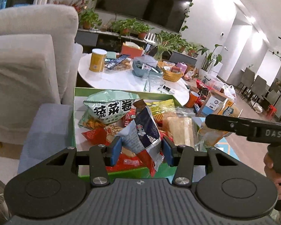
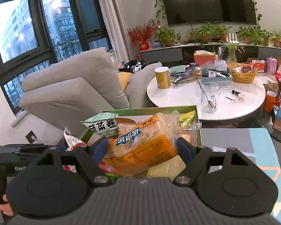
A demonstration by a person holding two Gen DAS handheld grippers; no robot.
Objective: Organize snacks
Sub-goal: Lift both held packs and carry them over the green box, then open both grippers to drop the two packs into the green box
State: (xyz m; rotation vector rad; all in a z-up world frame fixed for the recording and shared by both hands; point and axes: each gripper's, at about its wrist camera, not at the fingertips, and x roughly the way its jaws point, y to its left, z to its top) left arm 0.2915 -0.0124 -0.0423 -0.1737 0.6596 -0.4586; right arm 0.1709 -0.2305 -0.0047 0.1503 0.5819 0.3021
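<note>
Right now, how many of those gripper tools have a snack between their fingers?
2. The left gripper flanks a navy-and-silver packet; the right gripper flanks an orange bread bag. Both are over the green box; firm contact is unclear.

Bright ceiling spotlights, daylight from windows, fisheye-warped edges, sharp focus

Right gripper: blue pads either side of the orange bread bag, which sits between them.
Green box: packed with snacks; green-white packet at its left edge.
Round table: glass near its front edge.
</note>
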